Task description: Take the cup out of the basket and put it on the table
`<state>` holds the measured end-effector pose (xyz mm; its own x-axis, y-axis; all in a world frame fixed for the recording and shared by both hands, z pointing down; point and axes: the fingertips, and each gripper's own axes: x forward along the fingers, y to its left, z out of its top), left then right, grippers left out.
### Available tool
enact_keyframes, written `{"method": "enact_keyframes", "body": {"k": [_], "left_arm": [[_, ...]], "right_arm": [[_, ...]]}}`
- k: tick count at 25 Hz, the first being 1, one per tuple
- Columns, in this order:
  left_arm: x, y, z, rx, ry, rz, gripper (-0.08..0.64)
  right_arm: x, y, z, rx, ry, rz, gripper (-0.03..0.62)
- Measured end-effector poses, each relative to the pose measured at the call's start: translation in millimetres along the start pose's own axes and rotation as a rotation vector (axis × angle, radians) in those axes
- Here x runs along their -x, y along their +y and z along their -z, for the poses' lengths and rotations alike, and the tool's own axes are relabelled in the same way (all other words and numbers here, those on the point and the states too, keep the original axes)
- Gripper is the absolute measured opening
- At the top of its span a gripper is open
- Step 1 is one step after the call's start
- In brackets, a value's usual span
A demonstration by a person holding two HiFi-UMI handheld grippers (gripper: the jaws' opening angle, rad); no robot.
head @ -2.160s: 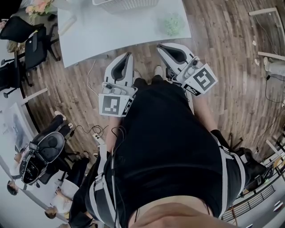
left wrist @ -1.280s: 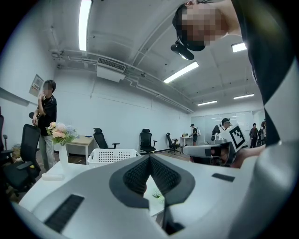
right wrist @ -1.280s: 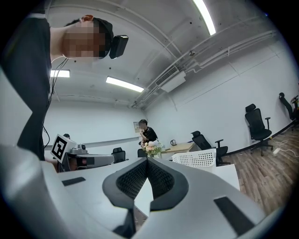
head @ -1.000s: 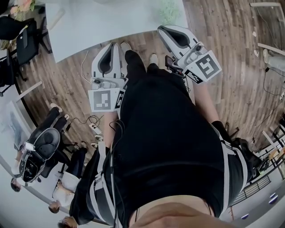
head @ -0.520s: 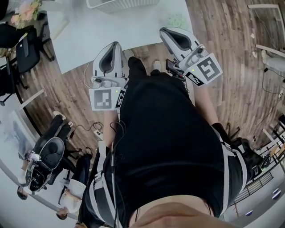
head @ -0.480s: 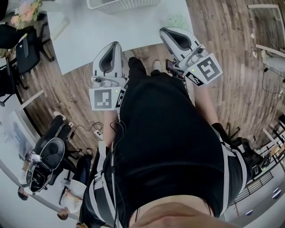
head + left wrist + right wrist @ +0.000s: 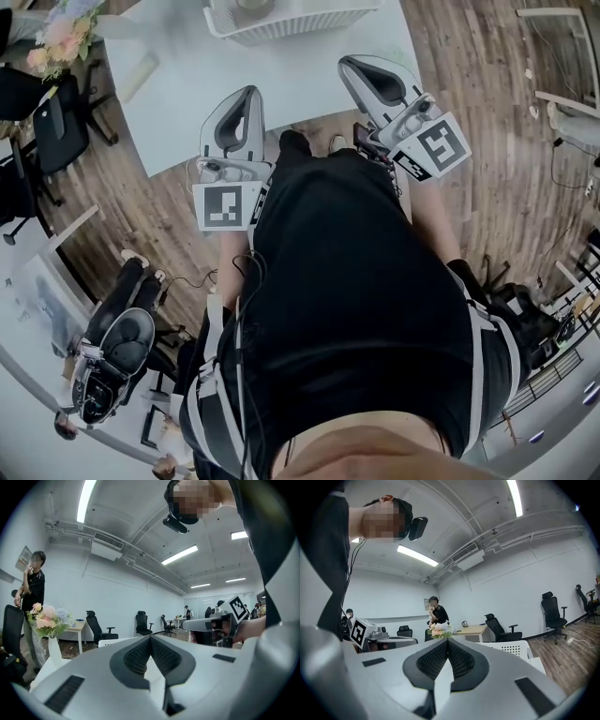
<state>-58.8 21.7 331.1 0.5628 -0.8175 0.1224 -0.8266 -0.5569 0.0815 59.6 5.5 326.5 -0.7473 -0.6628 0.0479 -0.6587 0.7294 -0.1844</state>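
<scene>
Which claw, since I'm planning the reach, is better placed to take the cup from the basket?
Left, probably: what looks like the cup sits at the basket's left end, straight ahead of the left claw. The right claw is offset; both are shut.

No legible text, labels, numbers; wall sign [image 7: 23,558] too small to read.

White perforated basket [image 7: 291,26]; white table [image 7: 187,94]; brown wood-plank floor [image 7: 487,169]; black shirt [image 7: 356,309]
</scene>
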Motion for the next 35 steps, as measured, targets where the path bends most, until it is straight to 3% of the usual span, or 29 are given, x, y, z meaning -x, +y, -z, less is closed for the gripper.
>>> {"method": "enact_keyframes", "body": {"k": [12,18,35], "left_arm": [[-3.1,51.3,-2.1,-0.005,0.003,0.130,0.020],[-9.9,65.8,-6.0,0.011,-0.004,0.109,0.020],[-43.9,48.0,-9.7,0.034,-0.009,0.041,0.020]], "right_arm": [[-56.1,16.7,-7.6,0.029,0.031,0.074,0.018],[-69.6,19.6,-8.4,0.036,0.048,0.050,0.018],[-82.7,-11.6,0.9,0.028,0.067,-0.067,0.018]]}}
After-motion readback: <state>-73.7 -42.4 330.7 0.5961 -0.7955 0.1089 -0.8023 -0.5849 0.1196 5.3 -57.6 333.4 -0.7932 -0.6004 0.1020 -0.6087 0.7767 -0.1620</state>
